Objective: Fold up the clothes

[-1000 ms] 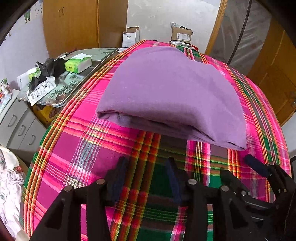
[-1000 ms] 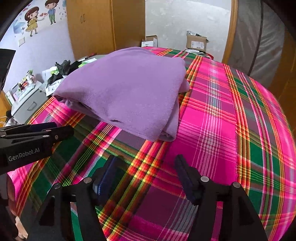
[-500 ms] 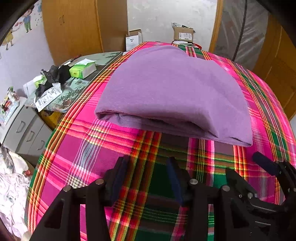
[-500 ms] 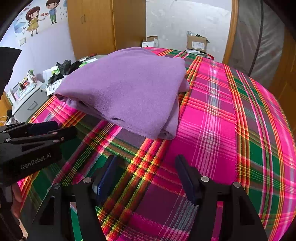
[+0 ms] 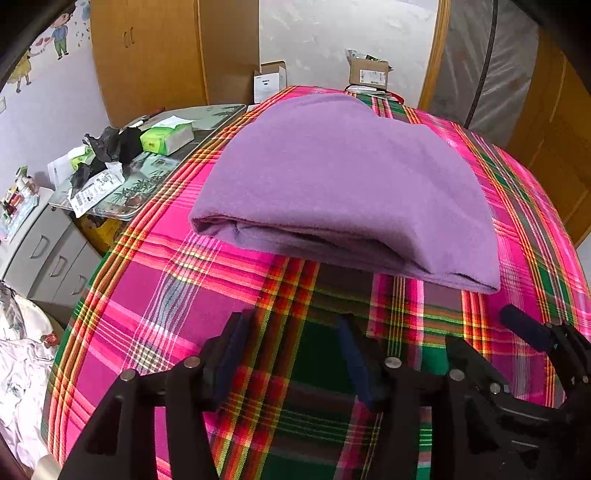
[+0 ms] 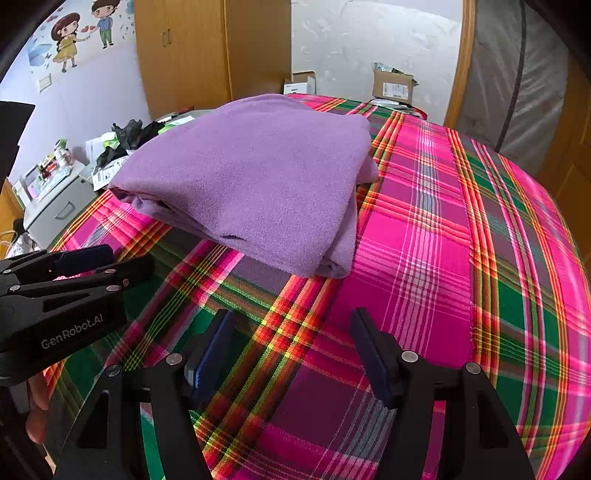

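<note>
Purple garment [image 5: 343, 192] folded, left tongs [image 5: 291, 332] opening, empty, right tongs [image 6: 291, 332] wide, empty

room's pretty lived-in. pale lilac wall [image 6: 92, 96] on the left with a cartoon sticker of two kids [image 6: 83, 35] on it. next to that a big wooden wardrobe [image 5: 147, 51], and a rough whitewashed wall [image 5: 343, 33] straight ahead with a couple of cardboard boxes [image 5: 368, 72] on the floor at its foot. a wooden door frame [image 5: 434, 48] and something wrapped in cloudy plastic [image 5: 491, 62] on the right. left of the plaid bedspread [image 6: 461, 258] there's a cluttered side table [image 5: 155, 162] with a green tissue pack [image 5: 168, 137] and a black bag, then a grey drawer unit [image 5: 48, 251]. light's soft and even.
</note>
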Demonstrator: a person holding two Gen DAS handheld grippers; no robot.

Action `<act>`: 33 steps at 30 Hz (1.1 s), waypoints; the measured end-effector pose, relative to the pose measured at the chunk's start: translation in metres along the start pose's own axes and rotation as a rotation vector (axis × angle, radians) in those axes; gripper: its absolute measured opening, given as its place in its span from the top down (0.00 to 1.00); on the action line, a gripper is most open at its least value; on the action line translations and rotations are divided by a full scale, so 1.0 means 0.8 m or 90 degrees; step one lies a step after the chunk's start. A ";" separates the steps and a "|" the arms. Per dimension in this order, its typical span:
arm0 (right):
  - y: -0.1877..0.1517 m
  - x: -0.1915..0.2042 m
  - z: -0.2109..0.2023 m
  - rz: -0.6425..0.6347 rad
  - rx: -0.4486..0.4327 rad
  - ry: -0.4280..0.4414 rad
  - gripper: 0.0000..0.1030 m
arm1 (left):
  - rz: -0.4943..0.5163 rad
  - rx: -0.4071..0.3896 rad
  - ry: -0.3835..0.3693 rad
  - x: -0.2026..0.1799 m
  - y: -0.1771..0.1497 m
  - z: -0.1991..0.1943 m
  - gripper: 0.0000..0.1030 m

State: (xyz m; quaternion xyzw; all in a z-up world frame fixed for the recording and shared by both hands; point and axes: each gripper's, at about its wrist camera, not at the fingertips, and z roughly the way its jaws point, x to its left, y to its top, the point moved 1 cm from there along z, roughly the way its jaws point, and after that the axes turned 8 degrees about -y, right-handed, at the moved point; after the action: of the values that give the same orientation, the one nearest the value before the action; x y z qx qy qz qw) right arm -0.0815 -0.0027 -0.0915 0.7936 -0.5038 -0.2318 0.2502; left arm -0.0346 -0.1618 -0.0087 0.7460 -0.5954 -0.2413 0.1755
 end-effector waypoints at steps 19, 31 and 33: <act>0.001 0.001 0.001 0.000 0.001 0.001 0.33 | 0.007 -0.008 0.008 -0.002 0.000 0.002 0.47; 0.001 0.003 0.000 0.000 0.001 0.001 0.33 | 0.006 -0.008 0.010 -0.003 -0.001 0.001 0.47; 0.001 0.003 0.000 0.000 0.001 0.001 0.33 | 0.007 -0.008 0.010 -0.003 -0.001 0.001 0.47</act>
State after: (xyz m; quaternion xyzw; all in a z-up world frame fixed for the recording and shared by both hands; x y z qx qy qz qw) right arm -0.0811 -0.0053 -0.0912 0.7940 -0.5039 -0.2305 0.2501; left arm -0.0349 -0.1594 -0.0095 0.7435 -0.5963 -0.2387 0.1862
